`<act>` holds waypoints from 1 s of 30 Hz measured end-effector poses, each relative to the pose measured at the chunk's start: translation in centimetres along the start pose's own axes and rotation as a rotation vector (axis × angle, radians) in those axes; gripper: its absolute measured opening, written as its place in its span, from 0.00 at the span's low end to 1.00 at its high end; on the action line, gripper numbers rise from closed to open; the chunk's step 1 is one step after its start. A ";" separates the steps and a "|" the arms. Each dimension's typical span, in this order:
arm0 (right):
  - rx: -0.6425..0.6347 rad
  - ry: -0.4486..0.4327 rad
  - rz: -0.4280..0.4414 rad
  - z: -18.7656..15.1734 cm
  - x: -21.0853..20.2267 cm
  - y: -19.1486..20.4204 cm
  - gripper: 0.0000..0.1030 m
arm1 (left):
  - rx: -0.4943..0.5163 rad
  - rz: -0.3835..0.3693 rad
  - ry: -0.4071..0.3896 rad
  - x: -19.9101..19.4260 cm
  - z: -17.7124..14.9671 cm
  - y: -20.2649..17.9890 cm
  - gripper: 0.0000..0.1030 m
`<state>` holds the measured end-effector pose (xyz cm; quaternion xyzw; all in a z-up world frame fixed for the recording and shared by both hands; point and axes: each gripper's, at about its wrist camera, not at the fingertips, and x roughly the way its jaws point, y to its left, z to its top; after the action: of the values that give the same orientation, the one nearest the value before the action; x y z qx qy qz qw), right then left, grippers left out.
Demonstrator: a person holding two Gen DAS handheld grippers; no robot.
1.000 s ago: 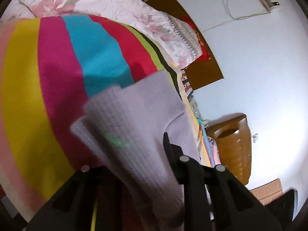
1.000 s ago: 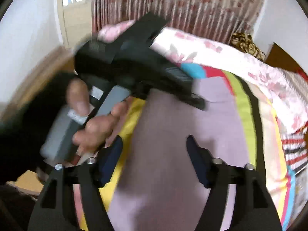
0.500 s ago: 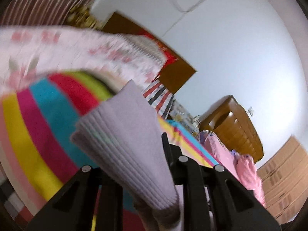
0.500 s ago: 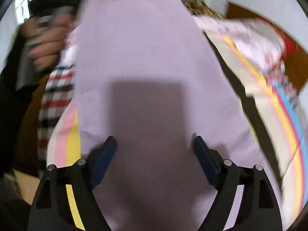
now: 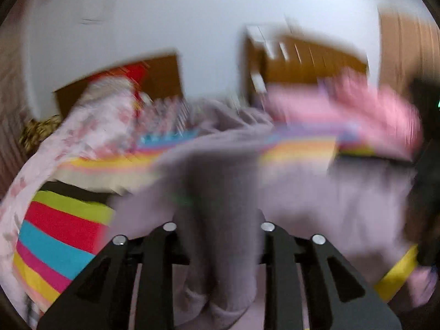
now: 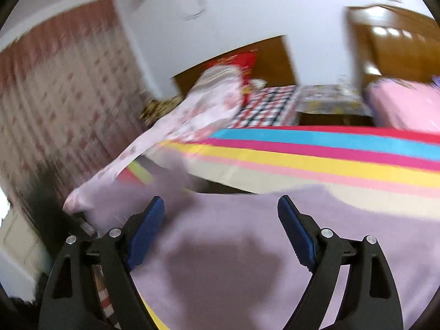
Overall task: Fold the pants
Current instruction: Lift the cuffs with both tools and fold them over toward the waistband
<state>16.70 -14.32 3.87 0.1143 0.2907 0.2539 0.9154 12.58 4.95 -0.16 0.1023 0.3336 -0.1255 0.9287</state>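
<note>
Pants (image 5: 220, 206) swung across; left gripper (image 5: 218, 225) jaws opening w/ fabric between, right gripper (image 6: 221, 214) jaws opening, empty.

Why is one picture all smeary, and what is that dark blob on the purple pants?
Left wrist view: motion blur smears the pants and striped blanket. Right wrist view: sharper nearby; the blob is a shadow on the pants between the open claw's fingers.

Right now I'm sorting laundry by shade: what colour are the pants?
Pale lilac, plain with no pattern: the pants show best in the right wrist view.
</note>
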 end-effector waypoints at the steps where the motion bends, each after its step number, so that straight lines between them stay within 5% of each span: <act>1: 0.035 -0.001 -0.017 -0.6 -1.1 -1.4 0.80 | 0.032 -0.026 0.071 2.2 -0.8 -1.7 0.35; 2: 0.048 0.004 -0.026 -1.1 -1.9 -2.1 0.80 | 0.072 -0.056 0.170 4.8 -2.0 -3.3 0.43; 4: 0.050 0.014 -0.041 -2.3 -3.1 -3.0 0.80 | 0.212 0.053 0.108 4.8 -3.2 -5.9 0.64; 7: 0.058 0.023 -0.021 -3.7 -4.0 -3.9 0.80 | 0.153 -0.073 0.067 2.2 -2.6 -4.1 0.73; 11: 0.056 0.110 0.052 -6.6 -3.2 -2.8 0.80 | 0.025 -0.097 -0.131 -4.9 -3.0 0.5 0.99; 14: 0.085 0.224 0.141 -8.4 0.3 -1.3 0.80 | -0.212 -0.090 -0.189 -7.8 -4.4 6.4 0.98; 18: 0.139 0.427 0.218 -11.0 3.8 1.2 0.73 | -0.430 0.048 -0.108 -6.4 -6.2 12.9 0.97; 21: 0.098 0.467 0.205 -12.4 4.0 3.2 0.74 | -0.479 0.069 -0.114 -5.8 -7.2 14.6 0.97; 26: 0.202 0.486 0.257 -11.8 4.3 3.1 0.71 | -0.467 0.087 -0.057 -3.3 -8.7 14.7 0.98; 30: 0.278 0.440 0.219 -11.0 5.8 2.6 0.56 | -0.466 0.050 0.009 -0.8 -10.4 14.1 0.98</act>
<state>13.26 -8.39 -6.81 0.2119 0.5003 0.3276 0.7730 10.06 21.26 -6.03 -0.1058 0.3549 -0.0216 0.9286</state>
